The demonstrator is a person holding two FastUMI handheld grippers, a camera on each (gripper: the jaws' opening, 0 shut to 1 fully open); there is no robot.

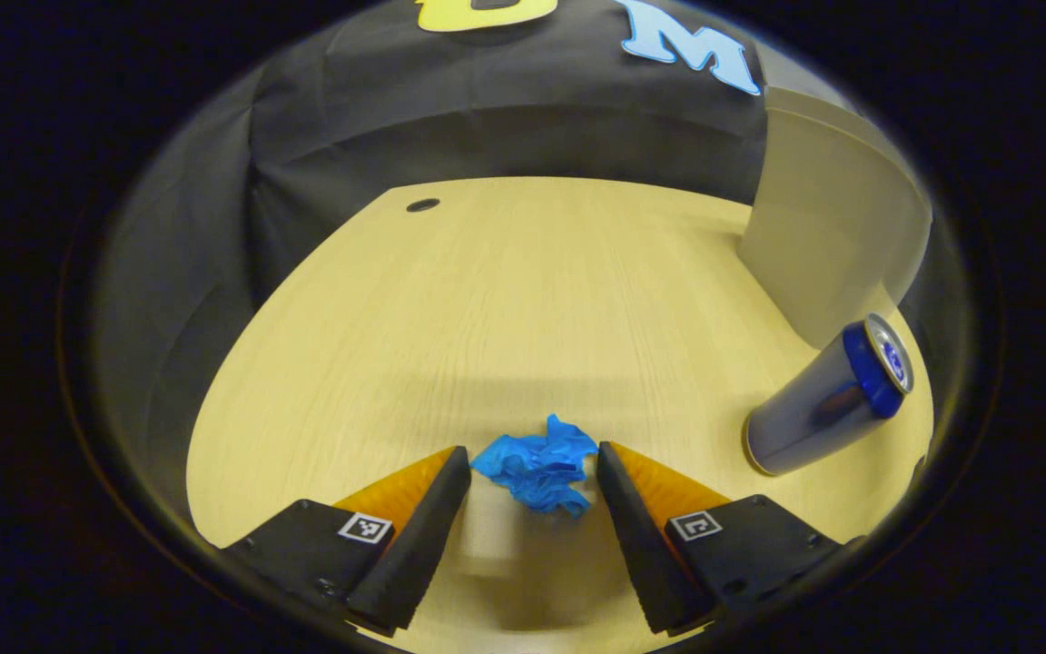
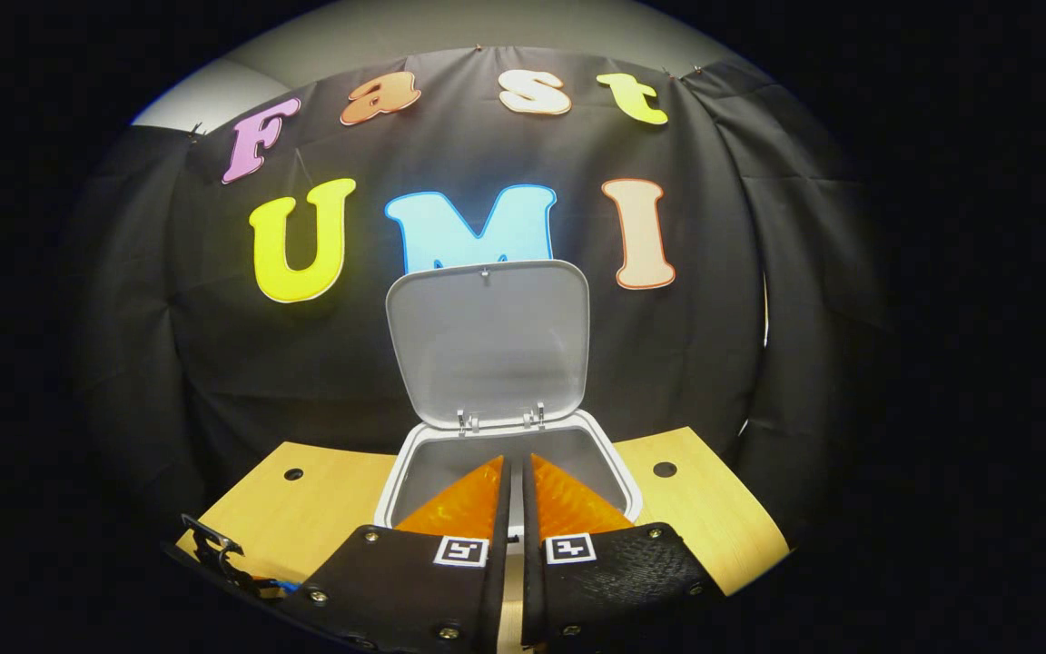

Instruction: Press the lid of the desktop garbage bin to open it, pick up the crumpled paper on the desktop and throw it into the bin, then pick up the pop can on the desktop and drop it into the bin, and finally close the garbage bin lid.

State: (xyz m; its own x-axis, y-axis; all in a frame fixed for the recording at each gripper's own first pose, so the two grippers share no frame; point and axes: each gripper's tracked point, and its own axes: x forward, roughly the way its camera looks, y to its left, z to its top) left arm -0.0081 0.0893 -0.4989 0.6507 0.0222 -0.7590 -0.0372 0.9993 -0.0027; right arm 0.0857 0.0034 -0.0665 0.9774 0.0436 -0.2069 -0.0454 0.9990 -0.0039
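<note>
**Now: paper framed between spread fingers, bin lid up**

Left gripper view: the left gripper (image 1: 532, 468) stands wide apart, jaws released, and the crumpled paper (image 1: 538, 470) sits on the desktop (image 1: 487, 309) right between the fingertips, nearer the right-hand one, neither finger clearly pressing it. At three o'clock from the paper stands the pop can (image 1: 827, 400), its long axis tilted in this view, top rim pointing toward two o'clock, base toward eight. Just beyond it, at one o'clock, rises the bin's pale wall.

Right gripper view: the right gripper (image 2: 516, 472) is clenched, fingers nearly touching, grasping nothing, its tips over the open garbage bin (image 2: 618, 463). The lid (image 2: 489, 341) stands upright at twelve o'clock, hinged at the far rim.
</note>
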